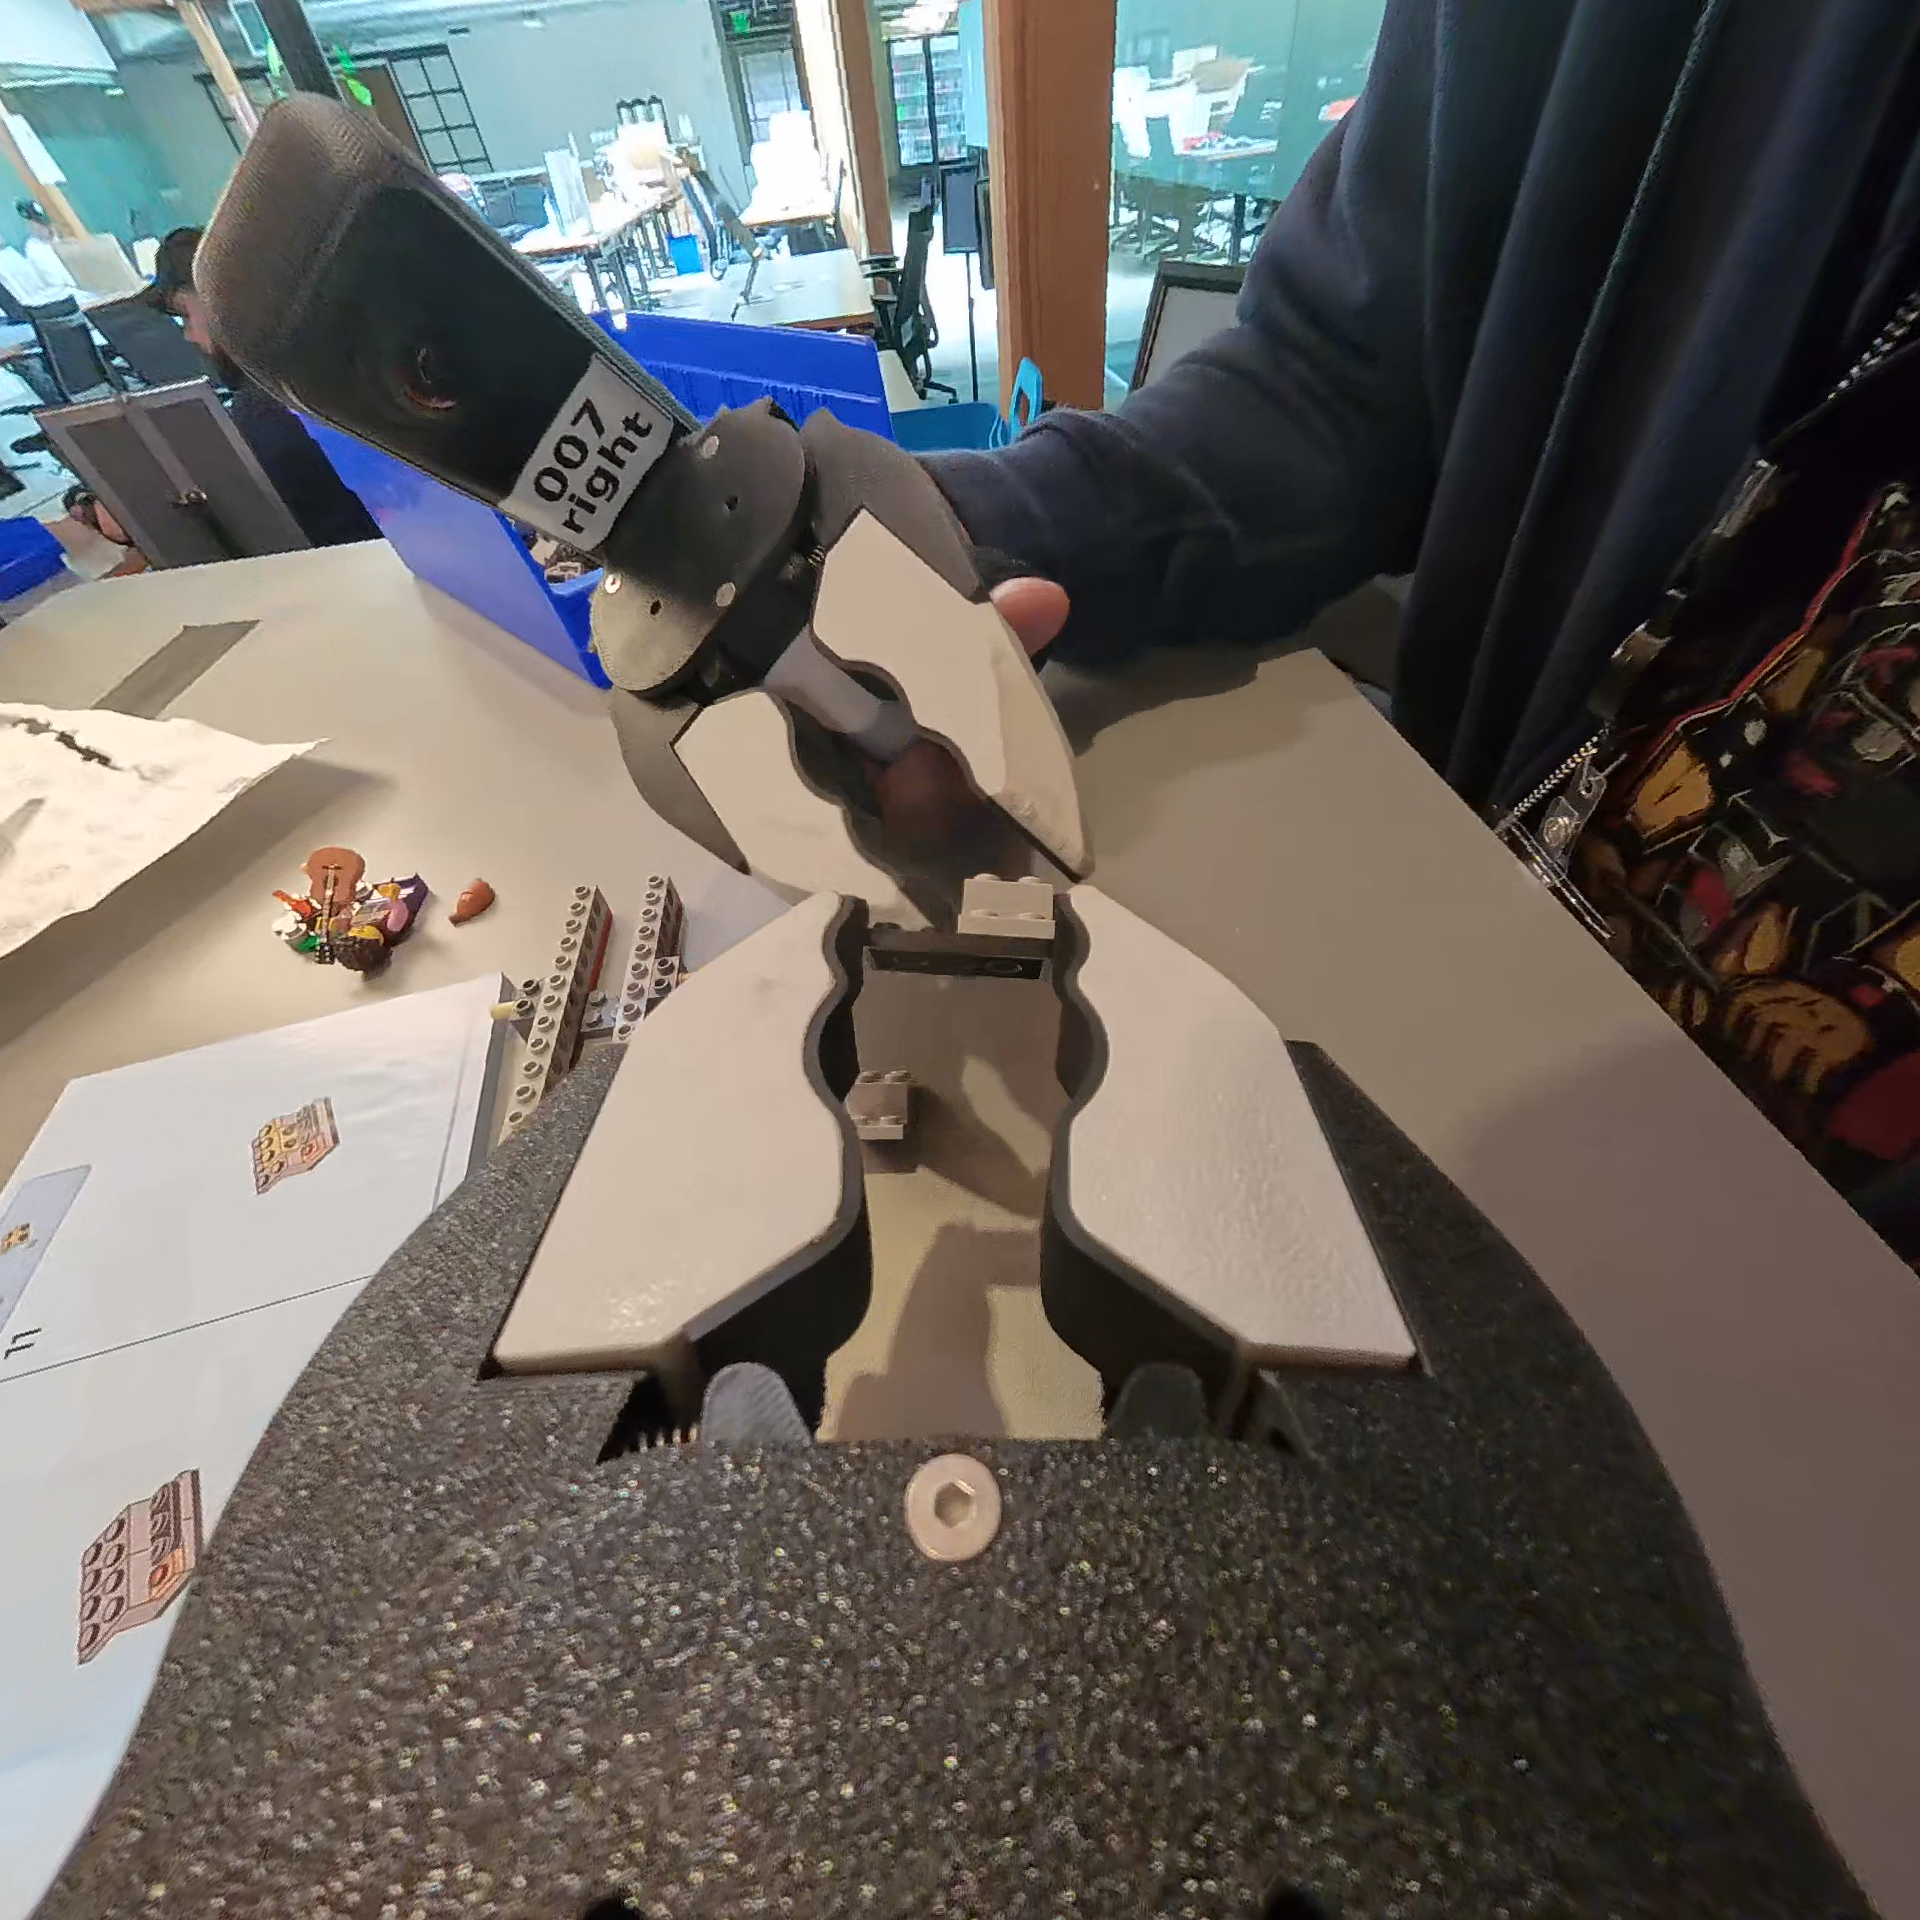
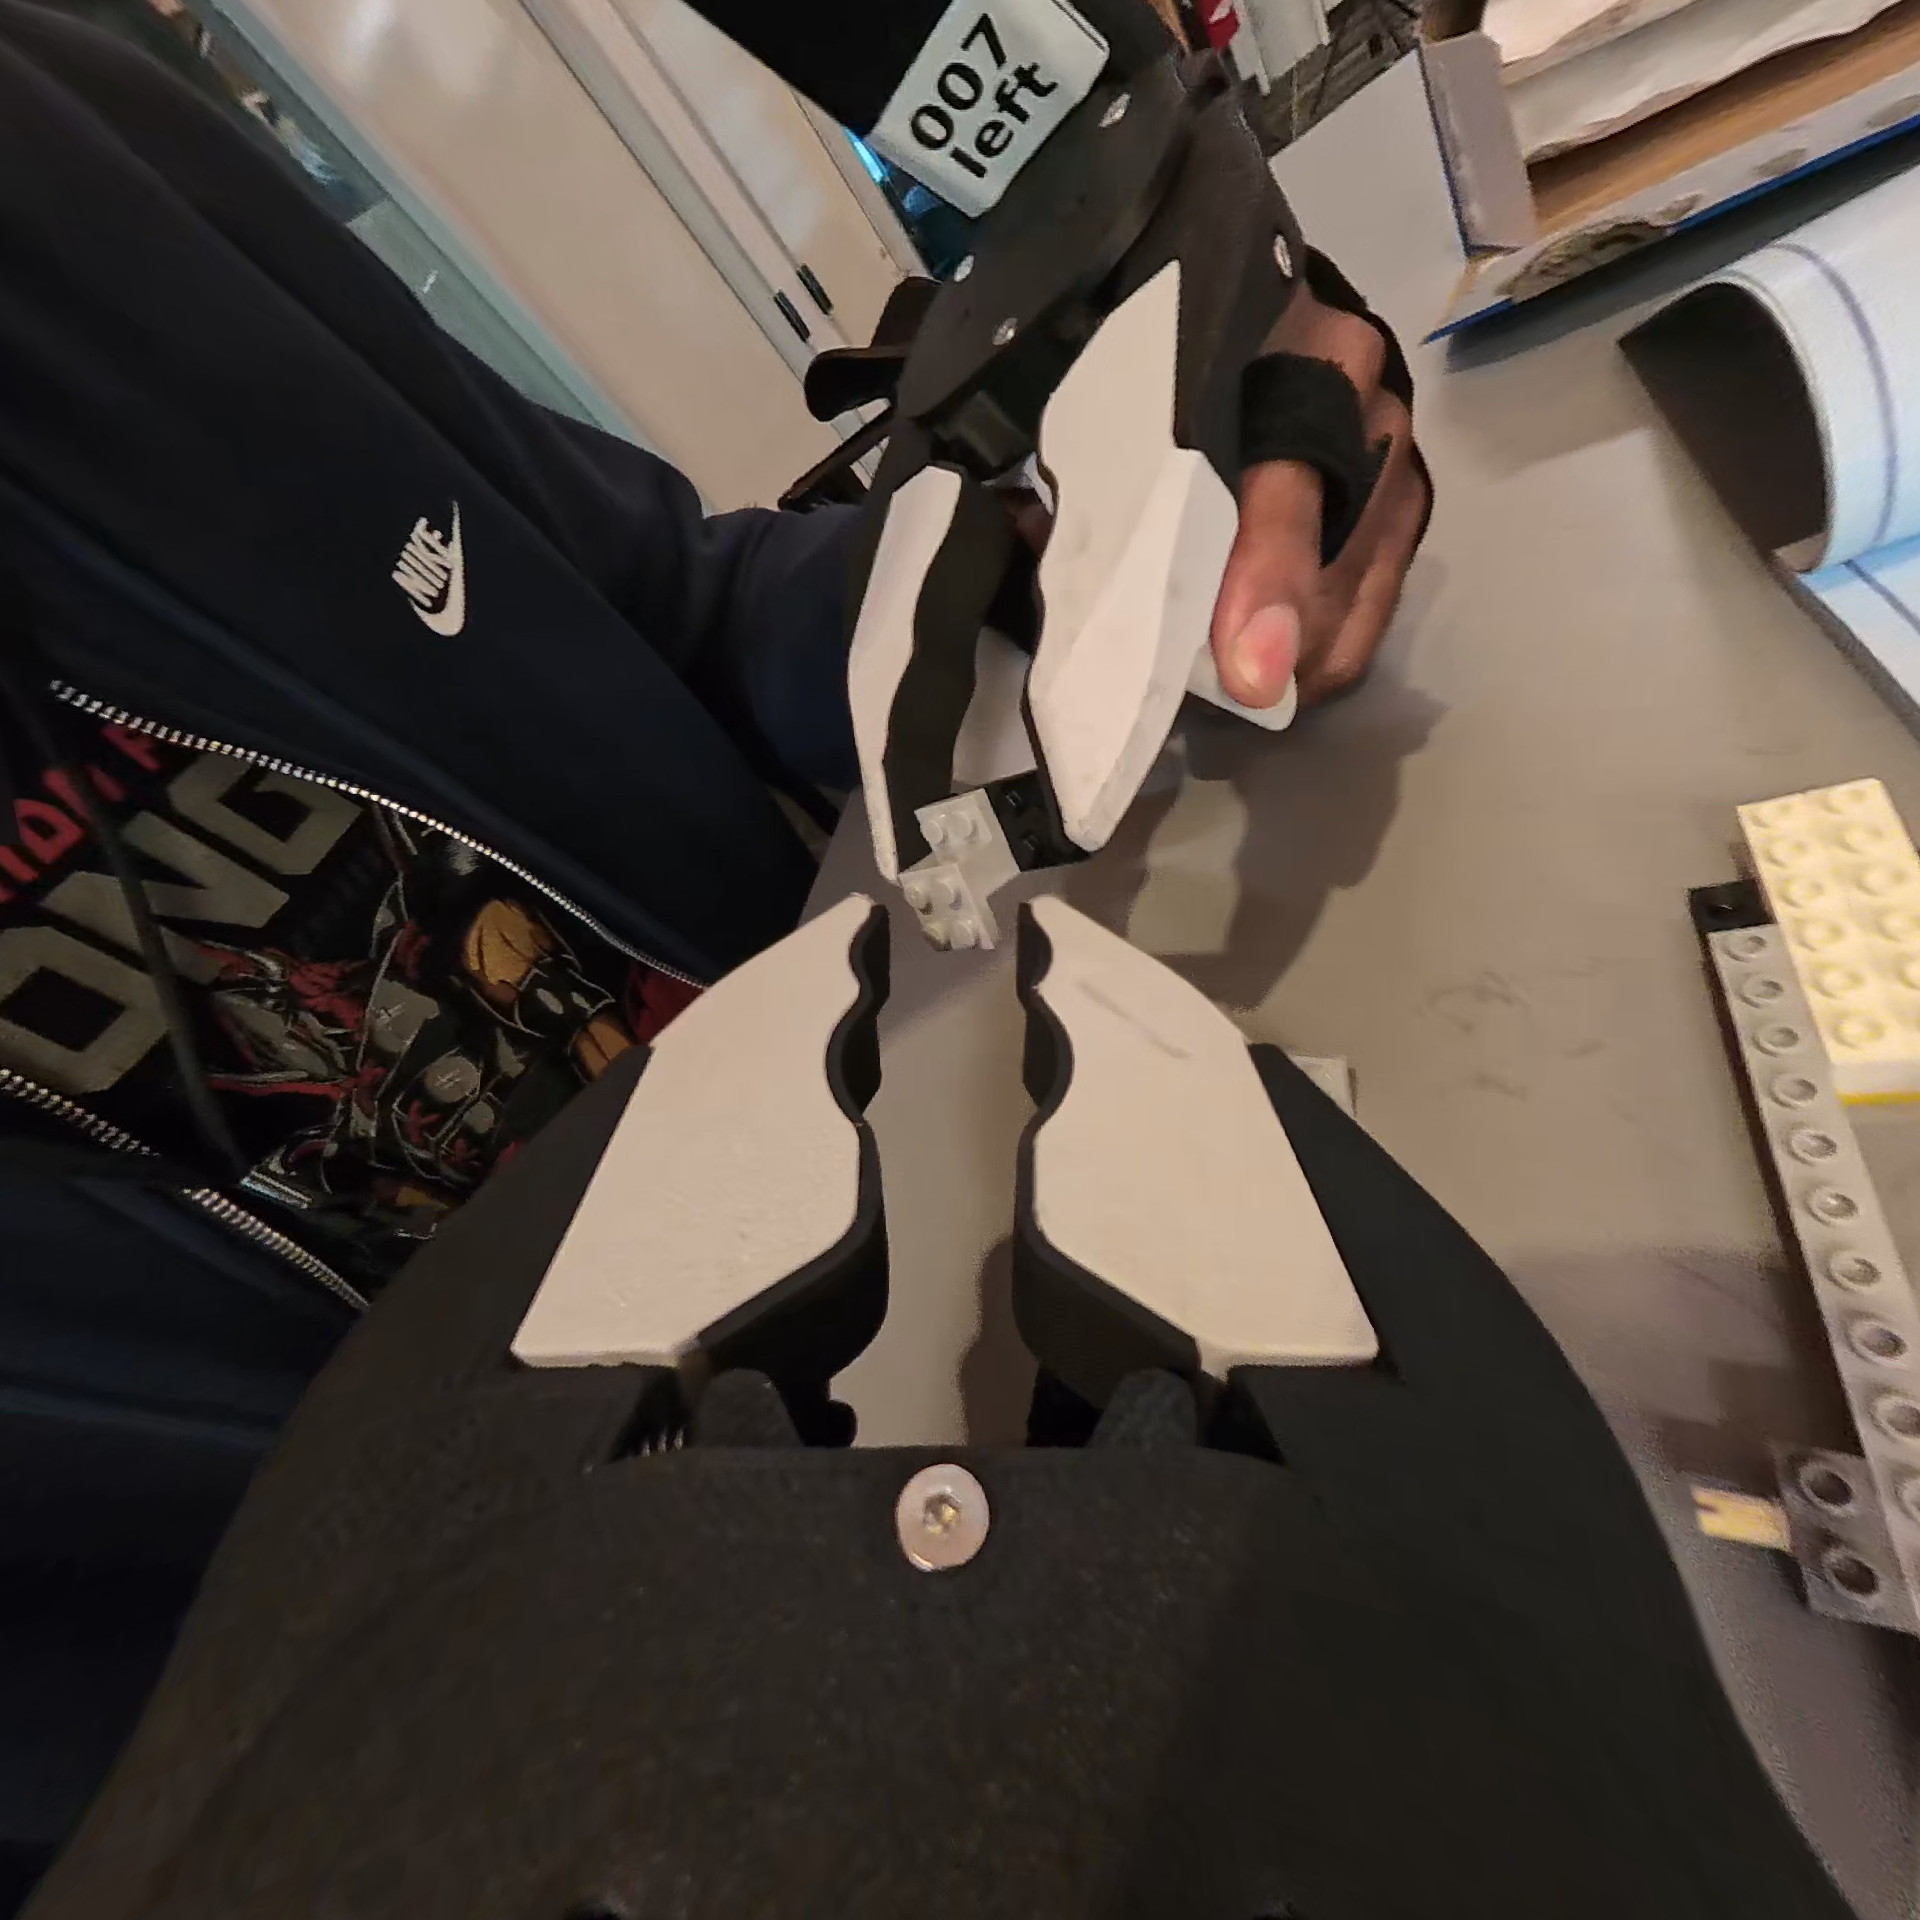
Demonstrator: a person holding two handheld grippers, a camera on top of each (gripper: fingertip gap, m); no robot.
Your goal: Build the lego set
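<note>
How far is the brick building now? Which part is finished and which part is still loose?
Done: light grey bricks sit on the black brick that the left tongs clamp. In hand: the right tongs stand open just before those bricks, gripping nothing. Left: a small grey brick and long studded beams lie loose on the table.

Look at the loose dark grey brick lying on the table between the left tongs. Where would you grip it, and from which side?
Probably from above, pads on the two smooth side walls of the dark grey brick: it sits studs-up, alone on the table.
</note>
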